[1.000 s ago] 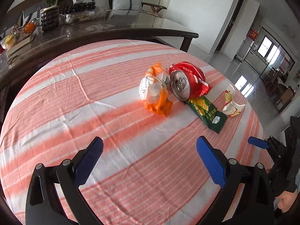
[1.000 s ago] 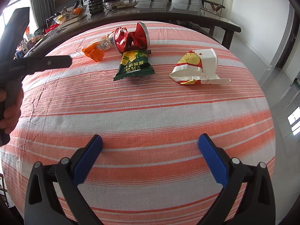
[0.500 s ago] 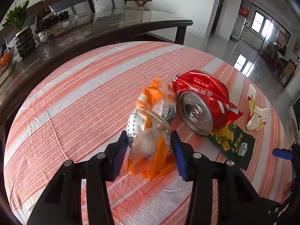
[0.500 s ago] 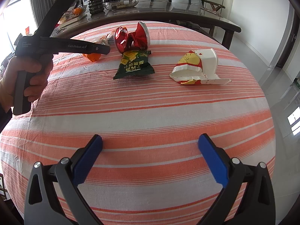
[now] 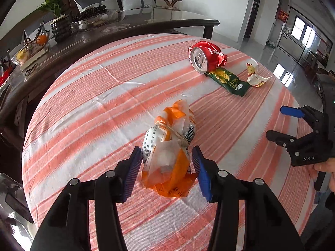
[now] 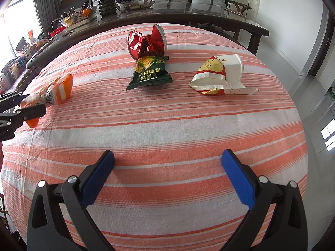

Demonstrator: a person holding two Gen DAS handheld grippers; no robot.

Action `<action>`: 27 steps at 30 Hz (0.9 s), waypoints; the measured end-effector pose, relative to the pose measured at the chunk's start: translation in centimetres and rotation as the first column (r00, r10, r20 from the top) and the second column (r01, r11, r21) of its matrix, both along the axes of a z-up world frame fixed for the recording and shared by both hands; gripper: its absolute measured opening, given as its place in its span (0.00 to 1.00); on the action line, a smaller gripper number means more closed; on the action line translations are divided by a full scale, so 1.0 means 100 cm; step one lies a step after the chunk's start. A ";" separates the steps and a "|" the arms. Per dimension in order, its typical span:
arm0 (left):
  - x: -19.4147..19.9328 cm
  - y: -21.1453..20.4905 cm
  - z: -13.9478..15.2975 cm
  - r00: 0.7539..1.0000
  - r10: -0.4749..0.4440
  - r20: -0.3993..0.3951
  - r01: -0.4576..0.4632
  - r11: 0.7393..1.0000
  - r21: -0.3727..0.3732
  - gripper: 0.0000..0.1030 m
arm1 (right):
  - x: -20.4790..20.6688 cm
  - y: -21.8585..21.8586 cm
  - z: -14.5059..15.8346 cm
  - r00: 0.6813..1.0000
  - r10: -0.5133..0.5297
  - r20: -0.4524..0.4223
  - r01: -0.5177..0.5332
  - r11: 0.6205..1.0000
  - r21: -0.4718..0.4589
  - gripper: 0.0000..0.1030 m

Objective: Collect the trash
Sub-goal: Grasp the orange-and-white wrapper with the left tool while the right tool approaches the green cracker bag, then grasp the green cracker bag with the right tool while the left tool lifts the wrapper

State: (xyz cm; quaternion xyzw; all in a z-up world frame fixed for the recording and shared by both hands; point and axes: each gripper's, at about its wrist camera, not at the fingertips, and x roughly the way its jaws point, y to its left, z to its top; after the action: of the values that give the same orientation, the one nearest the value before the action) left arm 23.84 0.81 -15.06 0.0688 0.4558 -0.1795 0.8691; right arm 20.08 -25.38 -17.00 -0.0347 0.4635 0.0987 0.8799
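Left gripper (image 5: 165, 168): we see its two blue pads closed on the orange and white wrapper bundle (image 5: 169, 152), one pad on each side. The bundle is held at the near part of the table; in the right wrist view it appears raised a little above the cloth at the far left, but we cannot tell for sure that it is clear of the cloth.

Right gripper (image 6: 167, 177): we see its jaws spread wide with nothing between them, over the near part of the striped tablecloth (image 6: 167, 125). In the left wrist view it stands at the right edge, with part of a hand (image 5: 323, 168) on its handle.

Wrapper bundle: it is crumpled plastic, tied around the middle with a thin string, with black print on the white part.

Crushed red can (image 6: 146, 41): it lies on its side at the far middle of the table, well apart from the bundle.

Green snack packet (image 6: 149, 72): it lies just near of the can, and its far end touches the can.

Torn paper cup (image 6: 219, 76): white with a yellow and red picture, it lies flattened to the right of the green packet, apart from it.

Background: behind the round table we see a dark glass-topped table (image 6: 188, 12) with a potted plant (image 6: 105, 0) and a bowl of dark fruit (image 6: 134, 0).
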 end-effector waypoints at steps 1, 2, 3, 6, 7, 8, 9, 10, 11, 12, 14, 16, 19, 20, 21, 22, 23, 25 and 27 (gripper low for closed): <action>-0.002 -0.001 -0.002 1.000 0.002 0.008 -0.002 1.000 0.001 0.69 | 0.000 0.000 0.000 1.000 0.000 0.000 0.000 1.000 0.000 0.96; -0.002 -0.002 -0.004 1.000 0.008 0.012 -0.008 1.000 0.000 0.74 | 0.000 0.000 0.000 1.000 0.000 0.000 0.000 1.000 0.000 0.96; 0.000 -0.002 -0.007 1.000 0.015 0.007 -0.015 1.000 0.002 0.75 | 0.000 0.000 0.000 1.000 0.000 0.000 0.000 1.000 0.000 0.96; 0.008 -0.004 -0.017 1.000 0.026 -0.014 -0.026 1.000 0.014 0.79 | 0.000 0.000 0.000 1.000 0.000 0.000 0.000 1.000 0.000 0.96; 0.008 -0.005 -0.018 1.000 0.021 0.004 -0.021 0.999 0.026 0.83 | 0.000 0.000 0.000 1.000 0.000 0.000 0.000 1.000 0.000 0.96; 0.008 -0.007 -0.021 1.000 0.020 0.013 -0.021 0.999 0.046 0.86 | 0.000 0.000 0.000 1.000 0.000 0.000 0.000 1.000 0.000 0.96; 0.007 -0.007 -0.021 0.999 0.027 0.019 -0.028 0.998 0.051 0.88 | 0.000 0.000 0.000 1.000 0.000 0.000 0.000 1.000 0.000 0.96; 0.008 -0.006 -0.022 0.999 0.033 0.012 -0.033 0.998 0.044 0.89 | 0.000 0.000 0.000 1.000 0.000 0.000 0.000 1.000 0.000 0.96; 0.009 -0.004 -0.022 0.999 0.034 0.005 -0.034 0.999 0.035 0.92 | 0.000 0.000 0.000 1.000 0.000 0.000 0.000 1.000 0.000 0.96; 0.009 -0.004 -0.022 1.000 0.027 -0.001 -0.027 0.999 0.028 0.94 | 0.000 -0.001 0.000 1.000 0.000 0.000 0.000 1.000 0.002 0.96; 0.009 -0.006 -0.023 1.000 0.022 0.001 -0.022 0.999 0.044 0.95 | 0.001 0.000 0.003 1.000 -0.011 0.004 0.011 1.000 0.013 0.96; 0.009 -0.005 -0.023 1.000 0.022 -0.001 -0.022 0.999 0.039 0.95 | 0.003 0.004 0.020 0.998 0.018 0.059 -0.022 0.997 0.069 0.96; 0.009 -0.005 -0.023 1.000 0.022 -0.001 -0.022 0.999 0.037 0.95 | 0.024 0.025 0.049 0.984 0.111 0.137 -0.123 0.989 0.077 0.95; 0.009 -0.005 -0.023 1.000 0.023 -0.001 -0.023 0.999 0.036 0.95 | 0.036 0.033 0.053 0.981 0.138 0.134 -0.149 0.986 0.073 0.95; 0.009 -0.005 -0.023 1.000 0.022 -0.002 -0.022 0.999 0.036 0.95 | 0.050 0.040 0.054 0.979 0.160 0.122 -0.169 0.983 0.065 0.95; 0.009 -0.005 -0.023 1.000 0.022 -0.002 -0.022 0.999 0.035 0.95 | 0.062 0.046 0.052 0.978 0.176 0.109 -0.183 0.982 0.052 0.95; 0.009 -0.005 -0.023 1.000 0.022 -0.002 -0.022 0.999 0.035 0.95 | 0.074 0.051 0.048 0.977 0.193 0.091 -0.198 0.979 0.042 0.94; 0.009 -0.005 -0.023 1.000 0.022 -0.002 -0.022 0.999 0.036 0.95 | 0.093 0.057 0.037 0.976 0.212 0.042 -0.213 0.976 0.033 0.86; 0.009 -0.005 -0.023 1.000 0.022 -0.002 -0.022 0.999 0.035 0.95 | 0.106 0.057 0.023 0.980 0.197 0.001 -0.197 0.980 0.010 0.79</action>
State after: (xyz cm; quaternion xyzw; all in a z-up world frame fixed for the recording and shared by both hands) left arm 24.71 0.28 -17.38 0.0789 0.4606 -0.1618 0.8692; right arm 30.65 -19.71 -14.65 -0.0758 0.4573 0.1877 0.8660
